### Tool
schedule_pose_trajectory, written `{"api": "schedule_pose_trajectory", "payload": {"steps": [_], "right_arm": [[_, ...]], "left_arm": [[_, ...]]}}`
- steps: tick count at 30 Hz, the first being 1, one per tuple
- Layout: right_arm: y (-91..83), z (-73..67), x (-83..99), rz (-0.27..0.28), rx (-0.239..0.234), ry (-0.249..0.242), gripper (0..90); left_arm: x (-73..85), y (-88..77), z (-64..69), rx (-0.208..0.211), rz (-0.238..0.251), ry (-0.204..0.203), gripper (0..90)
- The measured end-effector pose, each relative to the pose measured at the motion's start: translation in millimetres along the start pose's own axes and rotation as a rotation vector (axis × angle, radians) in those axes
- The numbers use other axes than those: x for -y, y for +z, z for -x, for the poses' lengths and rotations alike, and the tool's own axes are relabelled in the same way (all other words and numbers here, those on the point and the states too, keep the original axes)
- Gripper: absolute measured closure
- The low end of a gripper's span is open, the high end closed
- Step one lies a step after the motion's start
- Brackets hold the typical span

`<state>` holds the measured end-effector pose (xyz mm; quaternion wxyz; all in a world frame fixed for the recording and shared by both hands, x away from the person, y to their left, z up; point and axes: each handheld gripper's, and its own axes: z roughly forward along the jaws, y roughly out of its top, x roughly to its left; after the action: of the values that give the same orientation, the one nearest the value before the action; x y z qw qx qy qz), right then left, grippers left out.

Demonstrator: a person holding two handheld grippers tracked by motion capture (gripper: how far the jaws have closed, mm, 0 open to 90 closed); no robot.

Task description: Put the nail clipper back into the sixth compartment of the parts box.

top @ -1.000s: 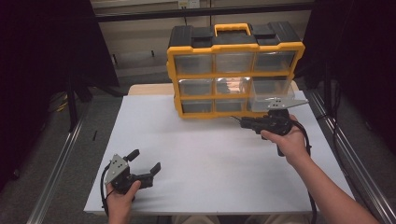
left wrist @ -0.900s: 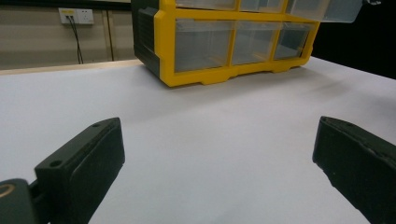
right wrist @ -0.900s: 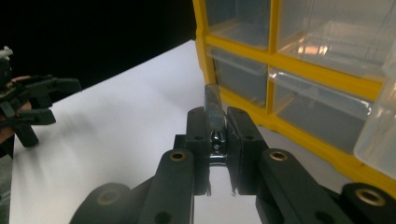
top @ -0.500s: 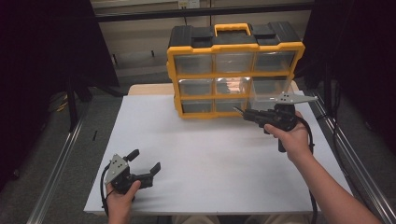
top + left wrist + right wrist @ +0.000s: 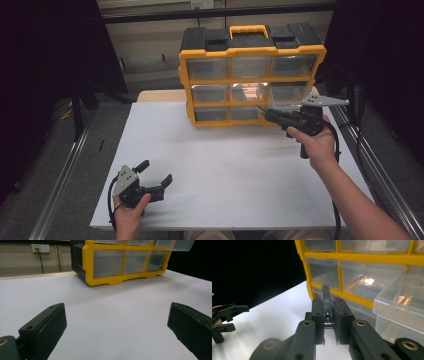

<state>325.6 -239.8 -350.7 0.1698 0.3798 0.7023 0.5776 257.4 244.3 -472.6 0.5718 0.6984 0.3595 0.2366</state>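
Note:
A yellow and black drawer cabinet with clear drawers stands at the back of the white table. Its middle right drawer is pulled out, and the same drawer shows close by in the right gripper view. Just in front of the cabinet's lower row, my right gripper is shut on a small dark metal piece that sticks out past the pads. My left gripper rests near the table's front left, open with nothing between its jaws, and it faces the cabinet.
Metal rails run along both sides of the table. A wall socket sits on the back wall. Open white surface lies between the two grippers. The left gripper appears far off in the right gripper view.
My right gripper has drifted slightly right and back toward the cabinet, still shut on the metal piece. The left gripper has stayed put.

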Motion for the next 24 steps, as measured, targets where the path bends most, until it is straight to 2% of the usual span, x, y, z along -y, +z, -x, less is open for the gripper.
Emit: {"api": "schedule_pose_trajectory", "payload": {"steps": [3, 24], "right_arm": [[-1.2, 1.2, -1.8, 0.011, 0.003, 0.002, 80.1], [-5.2, 10.6, -13.8, 0.03, 0.048, 0.013, 80.2]], "left_arm": [[-0.2, -0.3, 0.4, -0.014, 0.002, -0.005, 2.3], [-0.4, -0.4, -0.4, -0.017, 0.004, 0.006, 2.3]]}}
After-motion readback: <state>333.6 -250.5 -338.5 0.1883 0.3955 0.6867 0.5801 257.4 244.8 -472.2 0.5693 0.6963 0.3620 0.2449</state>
